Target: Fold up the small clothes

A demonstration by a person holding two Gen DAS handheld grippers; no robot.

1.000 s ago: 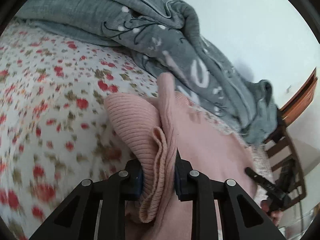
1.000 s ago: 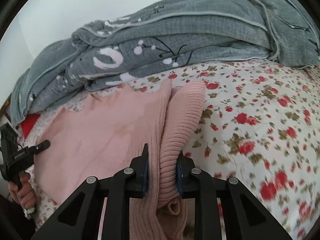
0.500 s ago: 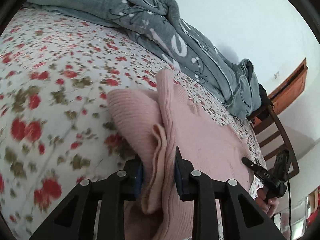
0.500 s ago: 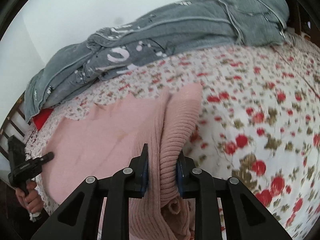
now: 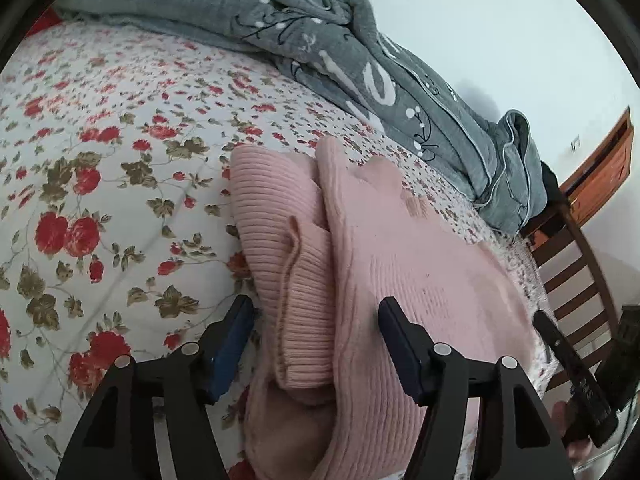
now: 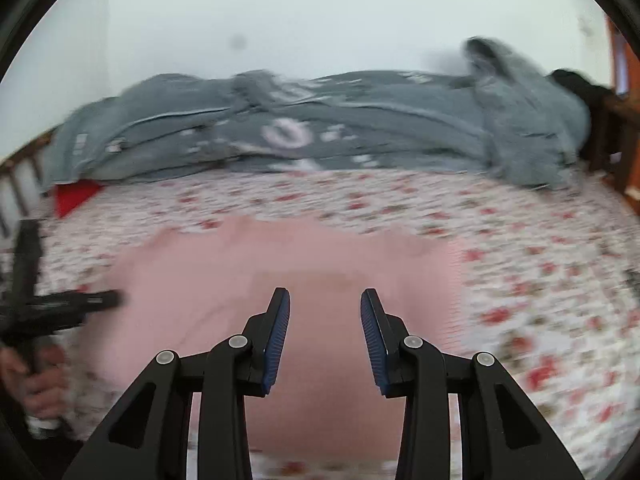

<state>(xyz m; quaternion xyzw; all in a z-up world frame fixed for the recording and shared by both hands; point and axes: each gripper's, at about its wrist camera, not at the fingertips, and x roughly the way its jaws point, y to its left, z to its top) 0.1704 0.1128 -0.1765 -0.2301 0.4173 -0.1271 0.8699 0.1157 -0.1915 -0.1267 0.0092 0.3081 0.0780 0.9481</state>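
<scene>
A pink knitted sweater (image 5: 420, 280) lies on the flowered bedsheet (image 5: 100, 160), its ribbed sleeve (image 5: 288, 248) folded along its left side. My left gripper (image 5: 316, 312) is open, its jaws standing wide on either side of the sleeve's cuff end. In the blurred right wrist view the sweater (image 6: 280, 272) lies flat below my right gripper (image 6: 325, 300), which is open and empty above it. The other gripper shows at the edge of each view (image 5: 576, 376) (image 6: 60, 304).
A grey patterned quilt (image 5: 360, 60) is bunched along the wall at the far side of the bed; it also shows in the right wrist view (image 6: 320, 136). A wooden bed frame (image 5: 580, 264) stands at the bed's end. A red item (image 6: 74, 196) lies under the quilt's edge.
Both grippers have opened and let go of the sweater's sleeves. The right gripper has pulled back and swung, and its view is now blurred. The sleeves now rest on the sweater.
</scene>
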